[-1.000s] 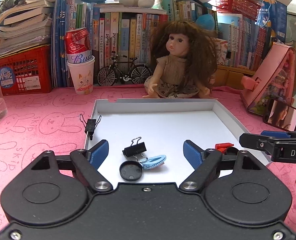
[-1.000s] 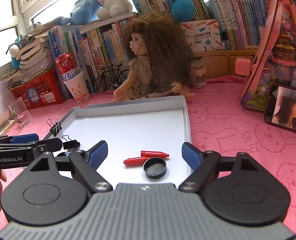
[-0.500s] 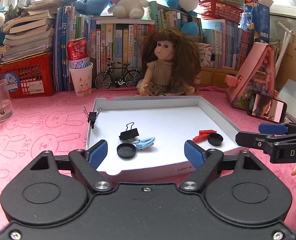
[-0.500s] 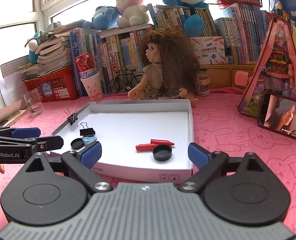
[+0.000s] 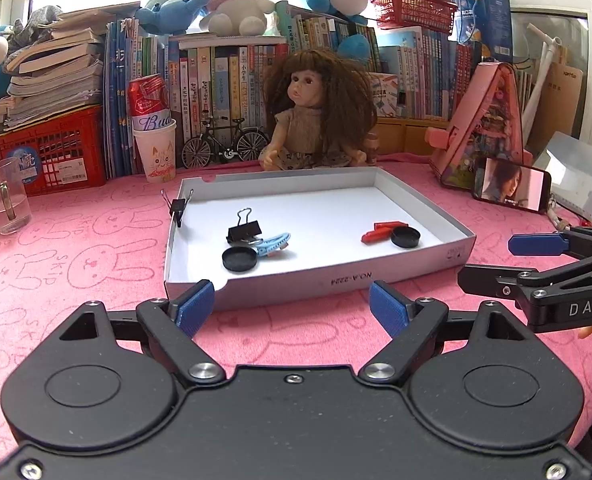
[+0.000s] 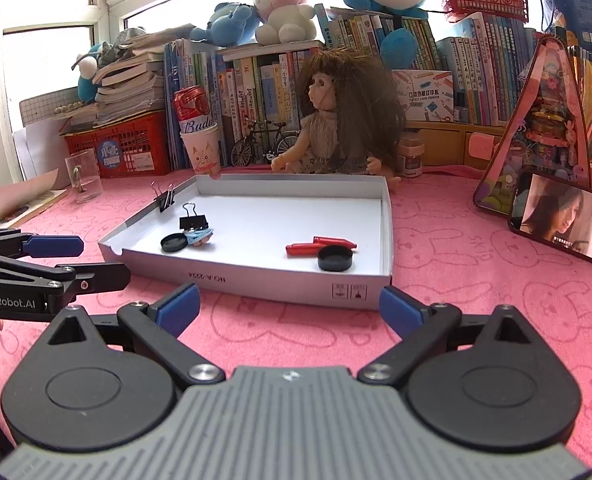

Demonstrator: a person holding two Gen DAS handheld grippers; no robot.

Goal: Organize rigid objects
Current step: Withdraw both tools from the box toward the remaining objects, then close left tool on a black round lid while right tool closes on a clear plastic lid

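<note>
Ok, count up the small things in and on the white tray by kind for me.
Binder clips: 2, one inside, one clipped on the tray wall
Black caps: 2
Red pieces: 2
Blue hair clip: 1
Total: 7

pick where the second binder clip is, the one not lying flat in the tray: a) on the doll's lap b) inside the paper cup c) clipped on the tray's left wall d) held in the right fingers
c: the binder clip sits clamped over the left wall of the white tray, handles up, while the other clip lies on the tray floor.
</note>
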